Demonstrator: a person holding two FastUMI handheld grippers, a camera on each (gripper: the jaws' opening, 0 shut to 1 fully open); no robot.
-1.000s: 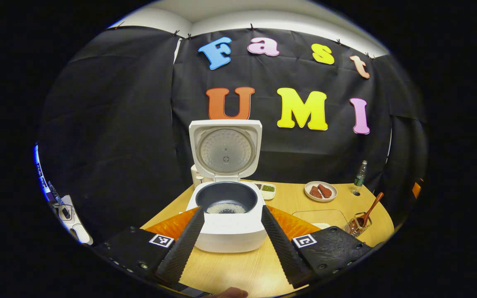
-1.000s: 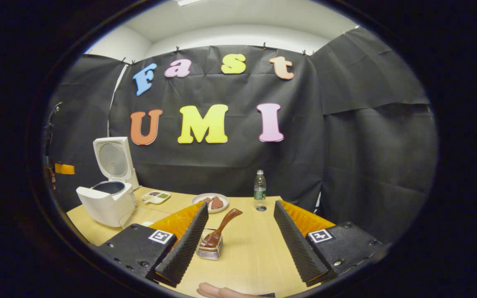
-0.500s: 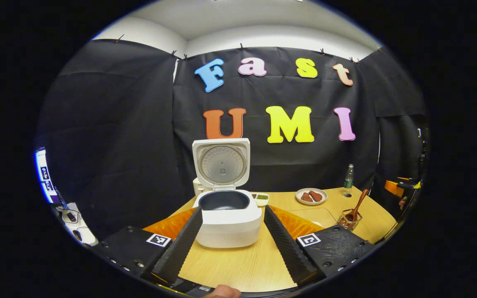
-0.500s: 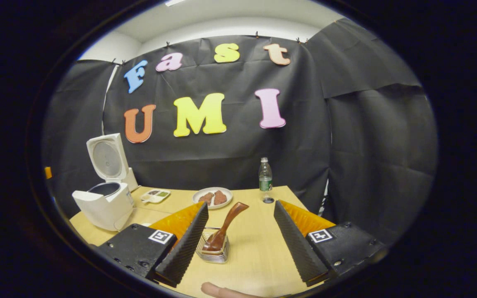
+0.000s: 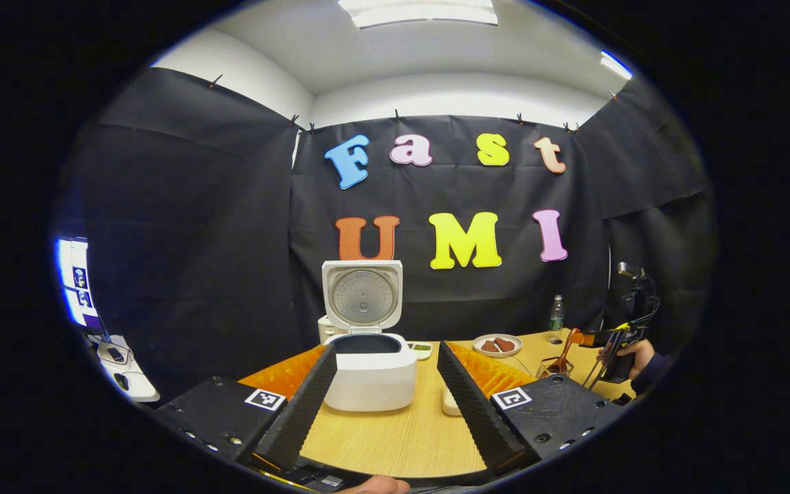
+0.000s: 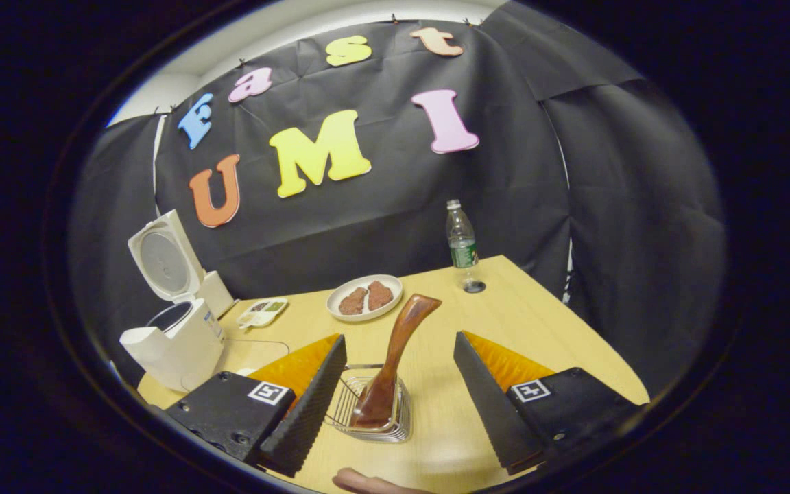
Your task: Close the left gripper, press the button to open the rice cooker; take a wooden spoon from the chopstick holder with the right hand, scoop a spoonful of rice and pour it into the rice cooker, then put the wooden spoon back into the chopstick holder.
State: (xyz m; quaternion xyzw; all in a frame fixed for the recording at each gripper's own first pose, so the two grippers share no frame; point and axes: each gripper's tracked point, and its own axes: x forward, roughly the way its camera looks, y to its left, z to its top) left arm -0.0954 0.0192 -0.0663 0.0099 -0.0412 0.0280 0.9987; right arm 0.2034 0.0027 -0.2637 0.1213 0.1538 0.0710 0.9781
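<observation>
The white rice cooker [image 5: 370, 370] stands on the wooden table [image 5: 395, 439] with its lid [image 5: 361, 296] raised upright. My left gripper [image 5: 381, 401] is open, well short of the cooker, nothing between its fingers. In the right gripper view the cooker [image 6: 177, 339] sits at the far left. The wooden spoon [image 6: 395, 357] stands handle-up in the wire chopstick holder [image 6: 374, 410]. My right gripper [image 6: 402, 405] is open just before the holder, the spoon between its fingers but untouched. From the left gripper view the right gripper [image 5: 611, 343] and the holder [image 5: 550, 367] appear at the far right.
A plate of brown food [image 6: 365, 299], a small divided dish [image 6: 262, 313] and a water bottle [image 6: 462, 245] stand toward the table's back. A clear container [image 5: 451, 401] lies right of the cooker. Black cloth walls close the booth behind and at the sides.
My left gripper has drawn back from the cooker and tilted up. My right gripper has moved in on the holder and tipped down, so the spoon now stands between its open fingers.
</observation>
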